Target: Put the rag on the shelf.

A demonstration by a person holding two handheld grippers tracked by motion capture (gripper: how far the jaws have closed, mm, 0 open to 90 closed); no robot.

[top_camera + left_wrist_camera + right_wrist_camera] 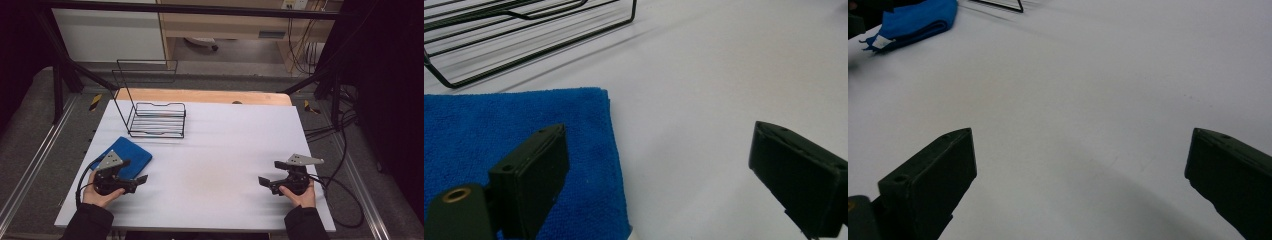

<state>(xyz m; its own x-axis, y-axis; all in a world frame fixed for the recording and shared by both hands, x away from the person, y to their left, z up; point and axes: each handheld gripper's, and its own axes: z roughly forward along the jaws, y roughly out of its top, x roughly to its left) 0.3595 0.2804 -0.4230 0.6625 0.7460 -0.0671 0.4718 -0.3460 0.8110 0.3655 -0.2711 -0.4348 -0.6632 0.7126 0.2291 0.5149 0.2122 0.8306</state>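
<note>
A folded blue cloth (pixel 126 156) lies on the white table (pixel 215 145) at the front left. My left gripper (pixel 138 182) rests low beside the cloth's near right corner, jaws wide open and empty. In the left gripper view the blue cloth (pixel 479 135) spreads under and behind the left jaw, while the right jaw hangs over bare table. A black wire rack (pixel 156 119) stands behind the cloth. My right gripper (pixel 265 181) sits at the front right, open, nothing between its jaws. The right gripper view catches the blue cloth (pixel 915 22) far off at the top left.
The wire rack (pixel 519 35) has a tall upright back frame at its left. A wooden strip (pixel 200 96) runs along the table's far edge. Black cables (pixel 345 195) trail off the right side. Dark frame bars (pixel 65 55) flank the table.
</note>
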